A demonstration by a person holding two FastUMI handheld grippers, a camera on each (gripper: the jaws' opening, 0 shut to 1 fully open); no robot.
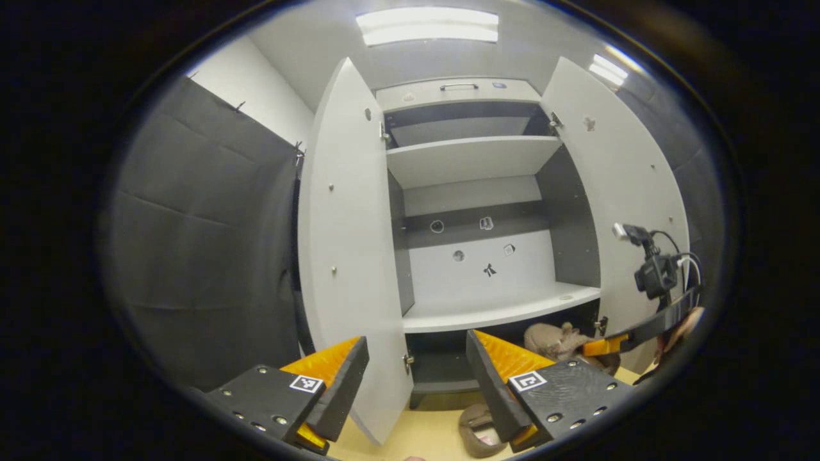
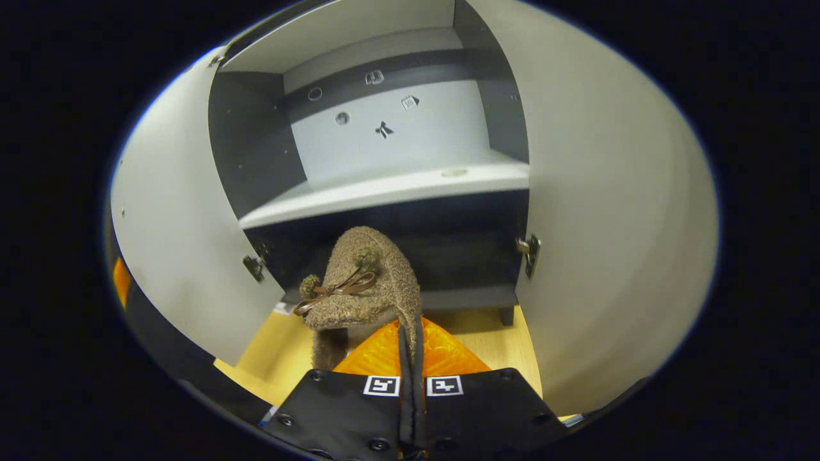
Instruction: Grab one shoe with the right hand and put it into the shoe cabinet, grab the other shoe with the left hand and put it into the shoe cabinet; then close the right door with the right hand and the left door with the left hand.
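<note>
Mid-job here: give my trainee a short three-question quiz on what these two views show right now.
1. True or false: both cabinet doors are shut.
2. What does the right tool grip? A) brown fuzzy shoe B) door hinge C) shelf
3. Fill in: the other shoe lies on the ____ below the open left tool.

Key: 1 false, left door and right door stand open; 2 A; 3 floor.

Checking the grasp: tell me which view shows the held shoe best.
The right gripper view: the held shoe sits close and central, pinched in the right gripper. The left gripper view shows it small, far off, partly hidden.
</note>
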